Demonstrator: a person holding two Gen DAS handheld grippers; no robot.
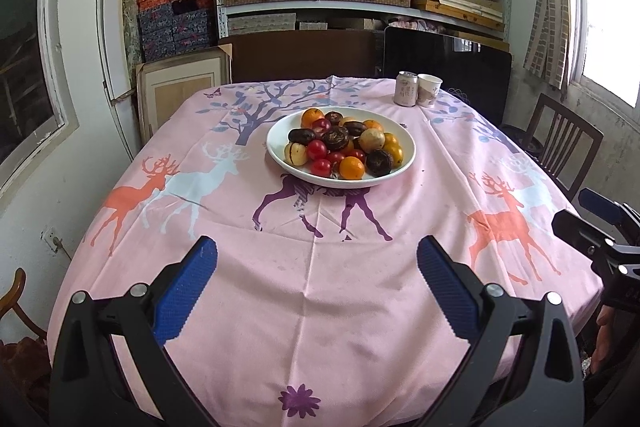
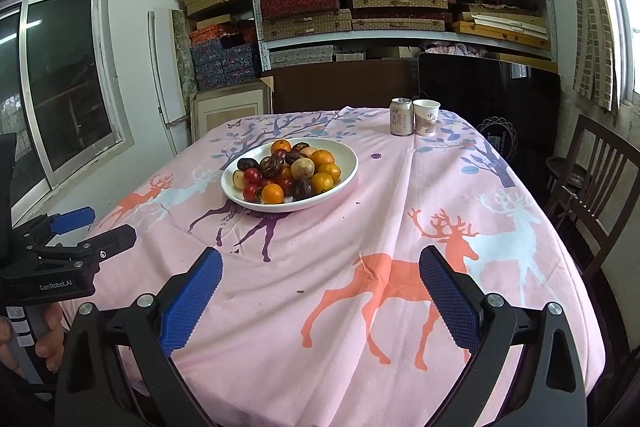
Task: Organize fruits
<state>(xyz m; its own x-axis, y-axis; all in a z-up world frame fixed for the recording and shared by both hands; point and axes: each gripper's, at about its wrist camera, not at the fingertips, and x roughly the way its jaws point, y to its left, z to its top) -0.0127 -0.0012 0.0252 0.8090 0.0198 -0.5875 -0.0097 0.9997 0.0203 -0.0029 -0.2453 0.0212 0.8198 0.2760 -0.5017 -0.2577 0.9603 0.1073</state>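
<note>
Mixed fruits [image 1: 340, 147], orange, red and dark, lie heaped together in one white plate [image 1: 408, 147] near the middle of the desk [image 1: 304, 307]. The heap fits either a gathered result or a pile awaiting sorting. The left hand-held gripper [image 1: 316, 291] and right hand-held gripper [image 2: 320, 299] hover over the near edge, jaws spread wide and empty, well short of the plate.

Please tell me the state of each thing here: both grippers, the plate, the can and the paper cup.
left gripper: open, holding nothing
right gripper: open, holding nothing
plate: piled with mixed fruits, on the table
can: upright, beside the cup
paper cup: upright; contents not visible
</note>
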